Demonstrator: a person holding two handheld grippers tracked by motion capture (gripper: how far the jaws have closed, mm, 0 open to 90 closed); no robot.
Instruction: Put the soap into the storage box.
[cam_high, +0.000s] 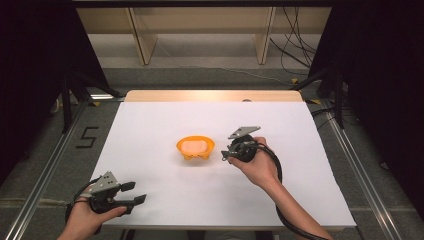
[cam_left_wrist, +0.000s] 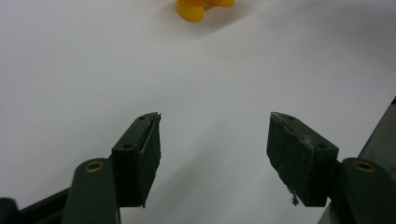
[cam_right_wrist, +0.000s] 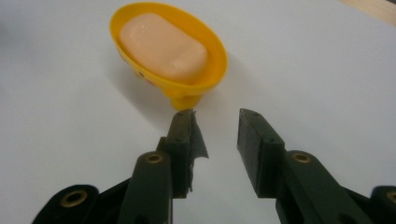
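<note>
A small yellow soap dish stands at the middle of the white table and holds a pale peach bar of soap. My right gripper hovers just right of the dish, pointing at it. In the right gripper view its jaws stand a narrow gap apart with nothing between them, and the dish with the soap lies just beyond the tips. My left gripper rests near the front left of the table. Its jaws are wide open and empty, and the dish sits far off.
The white sheet covers the table, with a wooden strip along the far edge. Black frame legs and cables stand on the floor beyond the far corners. The right gripper's cable trails off the front edge.
</note>
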